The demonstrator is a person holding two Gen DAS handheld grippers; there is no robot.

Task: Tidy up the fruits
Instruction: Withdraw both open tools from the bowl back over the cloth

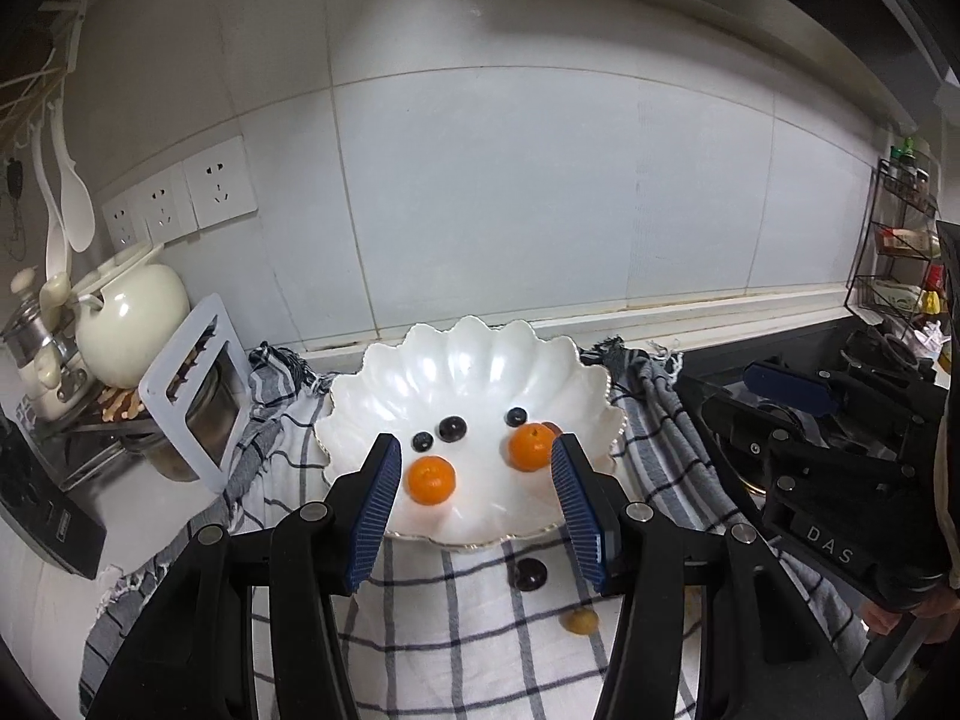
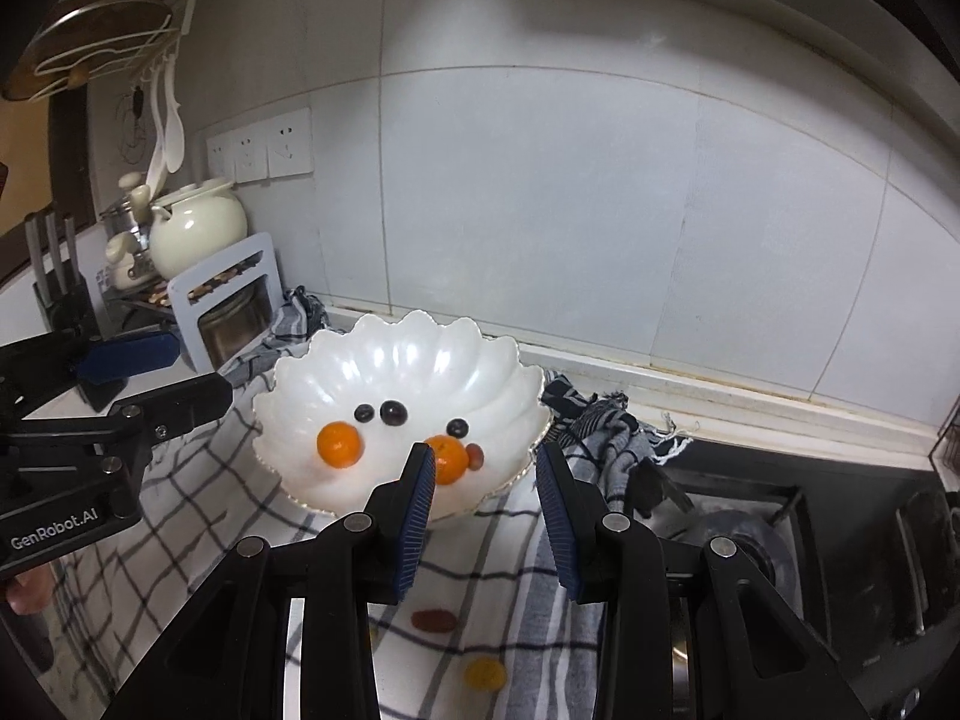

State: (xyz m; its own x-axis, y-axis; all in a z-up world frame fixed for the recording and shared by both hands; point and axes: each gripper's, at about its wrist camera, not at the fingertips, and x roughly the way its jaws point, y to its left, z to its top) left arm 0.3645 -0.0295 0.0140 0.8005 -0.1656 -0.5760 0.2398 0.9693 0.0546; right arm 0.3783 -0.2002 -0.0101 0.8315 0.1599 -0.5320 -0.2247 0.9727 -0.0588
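Left gripper (image 1: 477, 468) and right gripper (image 2: 483, 480): jaws partly open, nothing held. Scalloped white bowl (image 1: 468, 354) on checked cloth (image 1: 480, 630) holds two small oranges (image 1: 431, 480), dark berries (image 1: 451, 428). Right wrist view alone shows reddish fruit (image 2: 433, 620) on cloth's near edge, knife block (image 2: 57, 294); left wrist view alone, spice rack (image 1: 900, 240). Tiled kitchen wall (image 1: 540, 180)

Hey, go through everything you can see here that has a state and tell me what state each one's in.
Left tool: open, empty.
Right tool: open, empty.
White scalloped bowl: upright on the checked cloth, holding fruit.
Two orange kumquats: in the bowl.
Dark blueberries: in the bowl.
Red oblong fruit: loose on the cloth.
Yellow fruit: loose on the cloth.
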